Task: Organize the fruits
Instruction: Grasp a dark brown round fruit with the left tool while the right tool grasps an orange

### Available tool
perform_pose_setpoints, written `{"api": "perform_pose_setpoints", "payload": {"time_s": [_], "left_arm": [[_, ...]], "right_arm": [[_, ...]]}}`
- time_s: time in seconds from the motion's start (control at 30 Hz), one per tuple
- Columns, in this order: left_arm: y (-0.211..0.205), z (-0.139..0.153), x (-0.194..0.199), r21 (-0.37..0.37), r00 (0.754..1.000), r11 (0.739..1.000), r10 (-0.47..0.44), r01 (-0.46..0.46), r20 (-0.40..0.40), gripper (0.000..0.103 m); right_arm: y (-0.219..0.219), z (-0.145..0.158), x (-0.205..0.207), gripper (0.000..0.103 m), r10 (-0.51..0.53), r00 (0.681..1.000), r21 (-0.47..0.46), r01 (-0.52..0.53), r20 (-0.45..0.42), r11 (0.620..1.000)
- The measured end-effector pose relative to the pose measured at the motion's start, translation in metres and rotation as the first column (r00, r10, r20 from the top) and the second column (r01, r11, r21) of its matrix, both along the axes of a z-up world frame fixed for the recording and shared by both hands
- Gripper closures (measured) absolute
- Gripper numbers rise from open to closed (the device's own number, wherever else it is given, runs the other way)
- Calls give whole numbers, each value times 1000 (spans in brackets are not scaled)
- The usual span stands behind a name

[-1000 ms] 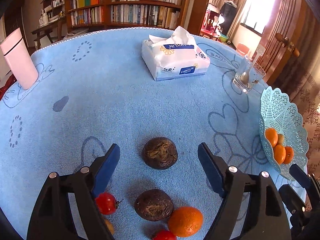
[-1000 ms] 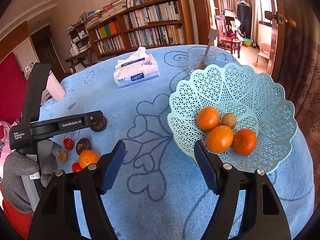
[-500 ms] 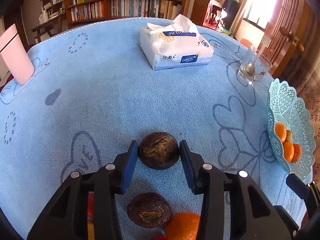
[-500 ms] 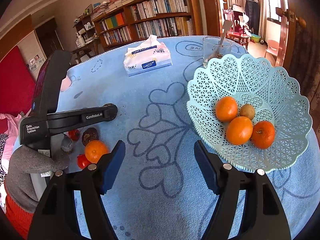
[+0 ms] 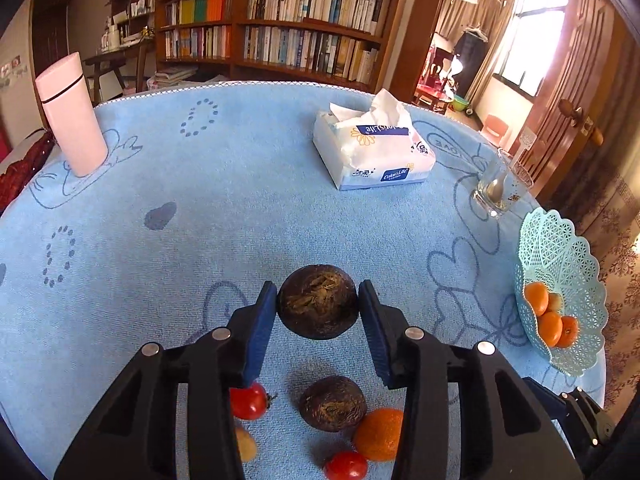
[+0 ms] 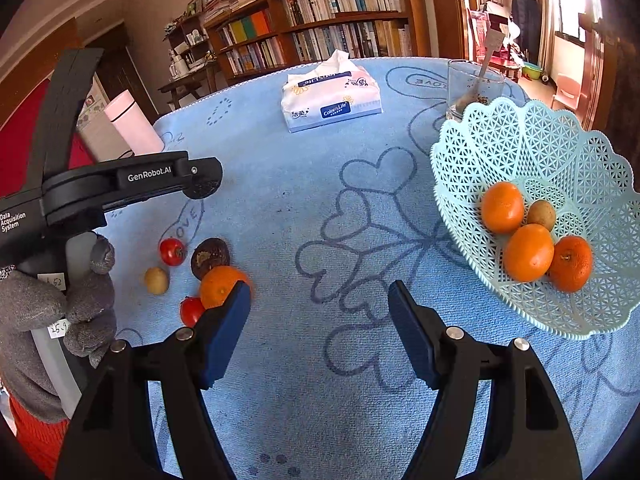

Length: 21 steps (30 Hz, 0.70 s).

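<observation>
Left tongs (image 5: 318,308) grip one of two dark fruits (image 5: 317,301) (basket (image 6: 520,148) holds four).

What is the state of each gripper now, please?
Left gripper: just closed, now shut on the dark brown fruit.
Right gripper: open, holding nothing.

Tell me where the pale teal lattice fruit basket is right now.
The pale teal lattice fruit basket sits at the table's right edge, just in front of the drinking glass, in both wrist views.

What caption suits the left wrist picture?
Left gripper shut on a dark brown fruit, lifted above the blue tablecloth.
</observation>
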<state>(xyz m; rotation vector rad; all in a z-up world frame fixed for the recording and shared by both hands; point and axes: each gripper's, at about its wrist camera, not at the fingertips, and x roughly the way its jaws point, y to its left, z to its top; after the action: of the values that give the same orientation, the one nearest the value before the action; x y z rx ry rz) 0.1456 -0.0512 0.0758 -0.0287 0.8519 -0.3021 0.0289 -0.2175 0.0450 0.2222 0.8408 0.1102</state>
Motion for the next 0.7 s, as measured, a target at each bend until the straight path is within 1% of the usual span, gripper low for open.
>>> {"api": "perform_pose_setpoints", "payload": {"time_s": [0.3, 0.4, 0.53, 0.63, 0.67, 0.7], "left_arm": [[27, 28, -29, -20, 994, 999, 52, -50, 95, 60], [35, 34, -38, -40, 991, 997, 67, -63, 113, 60], [43, 38, -47, -37, 985, 995, 95, -90, 143, 60], [48, 40, -51, -47, 982, 994, 107, -101, 153, 60], [50, 39, -51, -49, 982, 993, 110, -104, 154, 60], [51, 39, -52, -50, 981, 993, 113, -106, 156, 60]], "right_arm": [[25, -10, 13, 30, 74, 996, 55, -71, -54, 996], [33, -13, 21, 30, 91, 993, 75, -86, -70, 993], [46, -17, 29, 30, 120, 989, 90, -112, -86, 990], [55, -20, 34, 32, 133, 987, 82, -126, -90, 989], [58, -21, 35, 38, 135, 986, 78, -127, -93, 989], [59, -22, 37, 39, 136, 986, 78, -129, -99, 989]]}}
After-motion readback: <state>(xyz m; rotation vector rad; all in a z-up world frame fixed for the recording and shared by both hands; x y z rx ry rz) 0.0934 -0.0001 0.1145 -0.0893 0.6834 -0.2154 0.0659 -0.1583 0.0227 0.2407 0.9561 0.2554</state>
